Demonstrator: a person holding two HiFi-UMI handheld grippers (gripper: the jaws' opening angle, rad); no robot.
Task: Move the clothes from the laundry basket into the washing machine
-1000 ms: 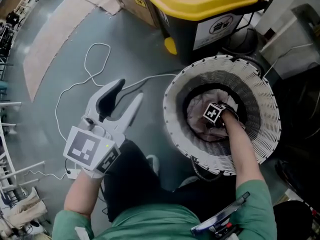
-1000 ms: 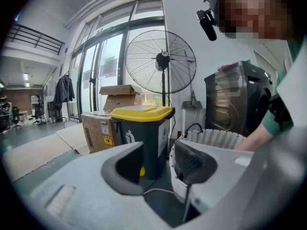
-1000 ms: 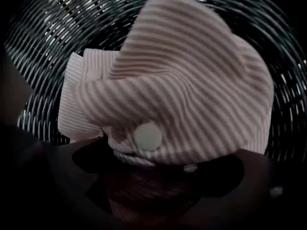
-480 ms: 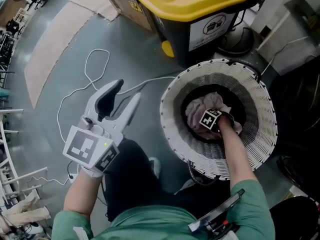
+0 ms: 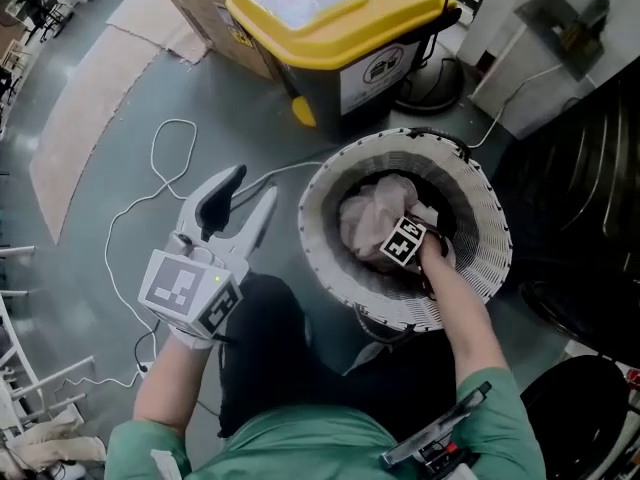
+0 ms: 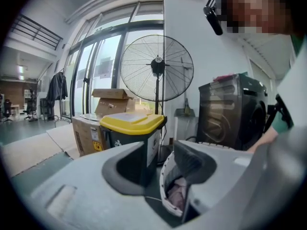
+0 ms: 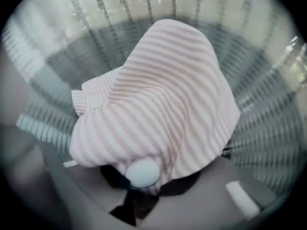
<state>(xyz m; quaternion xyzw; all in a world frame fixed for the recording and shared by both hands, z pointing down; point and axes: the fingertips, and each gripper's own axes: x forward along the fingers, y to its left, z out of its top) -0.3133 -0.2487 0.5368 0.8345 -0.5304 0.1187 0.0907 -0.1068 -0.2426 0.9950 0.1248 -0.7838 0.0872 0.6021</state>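
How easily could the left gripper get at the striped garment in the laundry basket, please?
Probably yes: the left gripper hangs open and empty beside the open-topped laundry basket, though the right gripper, its jaws just closing, holds the striped garment there.

Right gripper point(image 5: 398, 238) points steeply down inside laundry basket point(image 5: 482, 260), jaws just been closing, now pinching striped pink cloth point(image 7: 163, 95); left gripper point(image 5: 253, 189) left of basket, near level, jaws apart, empty.

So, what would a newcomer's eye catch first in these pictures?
The white laundry basket at centre, where the right gripper, jaws just closed further, pinches a pink striped garment. Beyond it stands a yellow-lidded bin; the left gripper hangs open beside the basket.
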